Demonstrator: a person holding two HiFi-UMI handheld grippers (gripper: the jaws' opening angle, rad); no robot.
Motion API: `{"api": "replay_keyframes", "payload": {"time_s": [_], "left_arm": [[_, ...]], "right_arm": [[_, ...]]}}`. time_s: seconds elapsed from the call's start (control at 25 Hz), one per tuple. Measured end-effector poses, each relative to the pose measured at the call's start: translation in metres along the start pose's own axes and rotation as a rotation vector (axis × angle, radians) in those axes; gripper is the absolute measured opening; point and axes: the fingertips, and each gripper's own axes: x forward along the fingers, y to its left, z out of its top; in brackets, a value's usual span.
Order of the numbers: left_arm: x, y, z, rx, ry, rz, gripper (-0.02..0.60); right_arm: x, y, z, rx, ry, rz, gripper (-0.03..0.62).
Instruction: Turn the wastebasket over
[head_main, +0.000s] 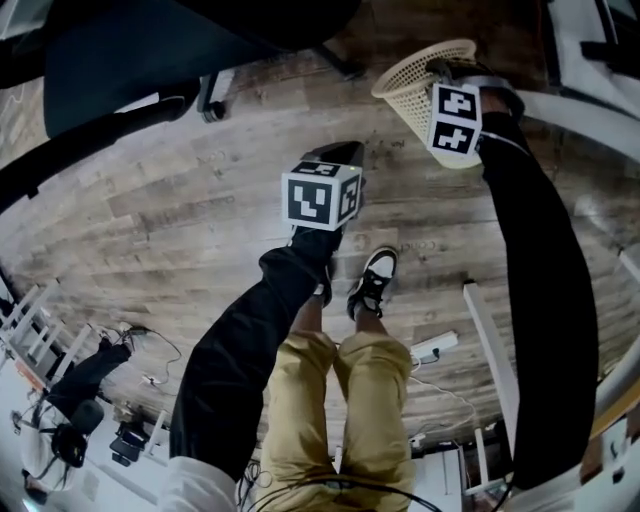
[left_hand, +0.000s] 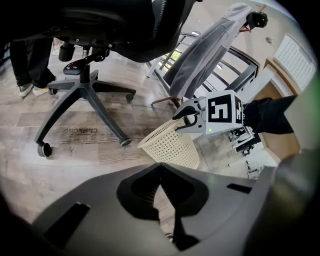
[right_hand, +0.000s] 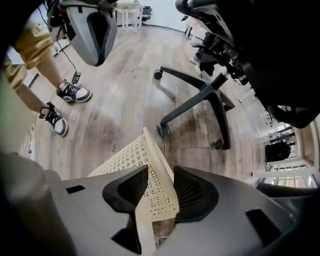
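1. Nearest you, your black left sleeve (head_main: 235, 350) runs up from the bottom edge beside the khaki trousers (head_main: 375, 400). It ends at the left gripper (head_main: 342, 155), which hangs over the wooden plank floor (head_main: 200, 190) in mid-frame.
2. Only the left gripper view shows that gripper's fingers. They are smooth grey shells with ribbed dark pads, their tips are met, and nothing is between them.
3. Just right of that gripper in the head view stand your black-and-white trainers (head_main: 375, 280). The right gripper view shows both of them from the side.
4. At the upper right, the right gripper (head_main: 448, 70) reaches into the wastebasket (head_main: 415, 85). The basket is a cream plastic lattice, tapered, and tilted with its mouth towards the upper left.
5. In the head view the marker cube hides the grip. The right gripper view shows the jaws spread wide, released, with the basket's perforated wall standing between the pads.
6. Only the left gripper view shows the basket leaning near the star base of a black office chair (left_hand: 82, 95). The gripper's own body hides the basket's bottom.
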Motion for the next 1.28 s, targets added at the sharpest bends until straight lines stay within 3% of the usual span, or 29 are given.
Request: {"api": "replay_keyframes", "payload": {"time_s": [0.08,0.24,0.36,0.6,0.84,1.12,1.28], "left_arm": [[-0.002,0.001,-0.004,-0.007,0.001,0.002,0.002],[-0.006,-0.003,-0.006,-0.004,0.0,-0.003,0.002],[-0.011,-0.007,-0.005,0.002,-0.003,-0.003,0.002],[-0.022,-0.025,-0.002,0.031,-0.001,-0.014,0.002],[-0.027,-0.045,-0.006,0.064,0.013,-0.027,0.002],[-0.029,-0.061,-0.032,0.093,0.059,-0.027,0.002],[-0.028,-0.068,-0.048,0.101,0.077,-0.031,0.002]], "right_arm": [[0.0,0.002,0.004,-0.017,0.008,0.028,0.161],[-0.007,0.007,0.008,-0.075,0.038,0.065,0.083],[-0.017,0.015,0.01,-0.08,0.033,0.051,0.054],[-0.061,0.036,0.016,-0.05,-0.028,-0.13,0.051],[-0.089,0.084,0.033,0.119,-0.082,-0.288,0.051],[-0.09,0.177,0.061,0.2,-0.112,-0.219,0.054],[-0.086,0.209,0.062,0.301,-0.108,-0.162,0.055]]}}
